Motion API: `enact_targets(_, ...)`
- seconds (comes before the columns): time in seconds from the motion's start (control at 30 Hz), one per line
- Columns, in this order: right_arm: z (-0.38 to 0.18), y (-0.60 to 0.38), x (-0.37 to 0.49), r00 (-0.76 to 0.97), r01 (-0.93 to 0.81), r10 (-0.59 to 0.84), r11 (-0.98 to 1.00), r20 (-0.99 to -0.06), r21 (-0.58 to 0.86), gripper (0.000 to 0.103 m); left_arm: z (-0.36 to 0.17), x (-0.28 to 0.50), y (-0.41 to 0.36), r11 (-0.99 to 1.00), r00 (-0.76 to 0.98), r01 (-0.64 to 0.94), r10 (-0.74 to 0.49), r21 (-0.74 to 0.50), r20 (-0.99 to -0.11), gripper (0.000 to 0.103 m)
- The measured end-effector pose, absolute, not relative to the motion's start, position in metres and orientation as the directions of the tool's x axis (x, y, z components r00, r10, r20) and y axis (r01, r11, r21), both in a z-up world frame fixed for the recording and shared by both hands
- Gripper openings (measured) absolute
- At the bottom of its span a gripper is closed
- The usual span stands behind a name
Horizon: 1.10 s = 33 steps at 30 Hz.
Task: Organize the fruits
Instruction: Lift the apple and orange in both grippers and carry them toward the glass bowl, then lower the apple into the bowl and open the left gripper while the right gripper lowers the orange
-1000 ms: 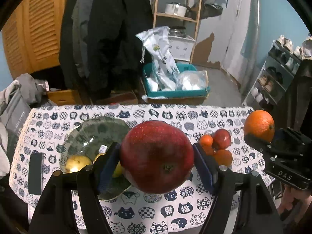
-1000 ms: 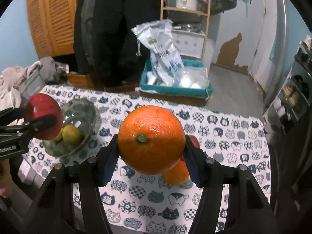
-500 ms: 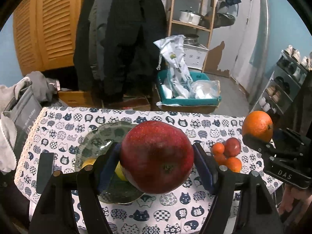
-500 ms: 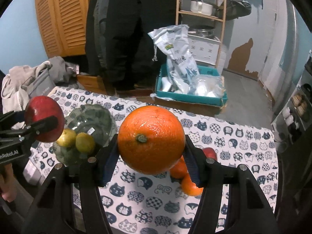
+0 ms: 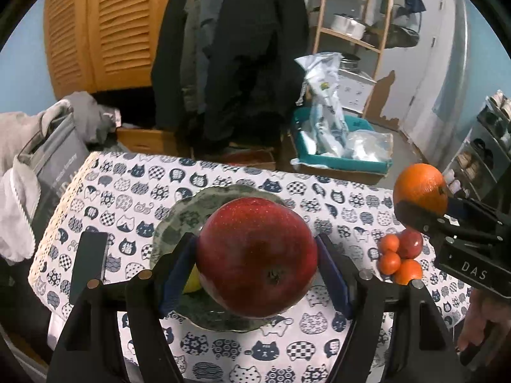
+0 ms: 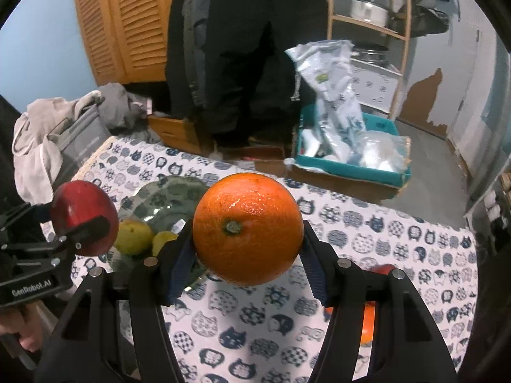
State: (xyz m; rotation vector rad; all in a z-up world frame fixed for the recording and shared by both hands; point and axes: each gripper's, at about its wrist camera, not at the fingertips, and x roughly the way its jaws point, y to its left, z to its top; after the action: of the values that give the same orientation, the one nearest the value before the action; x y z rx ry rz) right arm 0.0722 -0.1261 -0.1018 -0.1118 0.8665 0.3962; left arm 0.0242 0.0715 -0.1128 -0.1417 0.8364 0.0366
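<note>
My left gripper (image 5: 255, 255) is shut on a big red apple (image 5: 257, 257) and holds it in the air above the green glass plate (image 5: 185, 214). My right gripper (image 6: 247, 233) is shut on a large orange (image 6: 248, 228), held above the table to the right of the plate (image 6: 159, 198). Two yellow-green fruits (image 6: 132, 236) lie on the plate. A small pile of tangerines and a small red fruit (image 5: 399, 255) lies on the cat-print tablecloth (image 5: 127, 185) at the right. The right gripper with its orange (image 5: 420, 188) shows at the right edge of the left wrist view.
A dark flat slab (image 5: 87, 261) lies at the table's left edge. Grey clothes and a bag (image 5: 41, 159) are piled to the left. Behind the table stand a teal crate with plastic bags (image 5: 338, 146), hanging coats and a wooden shelf.
Both grippers have risen and drawn back with their fruit; the table and plate look farther and lower. The grips have not changed.
</note>
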Motion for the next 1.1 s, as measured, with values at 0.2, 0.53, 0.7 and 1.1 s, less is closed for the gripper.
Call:
enact_targets(0.2,-0.119,-0.097,0.089,0.533,-0.411,0.325,0.906,-0.781,0.096,0.062,-0.133,0.029,0.091,0.987,0.639,-0.121,-0.007,-0.109,-0.770,0.076)
enact_targets(0.53,-0.161,-0.059,0.110,0.434,-0.430,0.338,0.892,-0.835,0.138,0.062,-0.184,0.038,0.115,0.981,0.547,-0.162,-0.001,-0.108,-0.837,0.076)
enact_targets(0.7,-0.175,-0.051,0.113,0.403,-0.432,0.330,0.891,-0.854,0.140,0.062,-0.203,0.040,0.118,0.979,0.504,-0.167,-0.018,-0.118,-0.863,0.076)
enact_targets(1.1,-0.192,-0.043,0.119,0.374,-0.431,0.311,0.892,-0.873,0.133,0.062,-0.242,0.045,0.114,0.984,0.406,-0.151,-0.026,-0.096,-0.913,0.076)
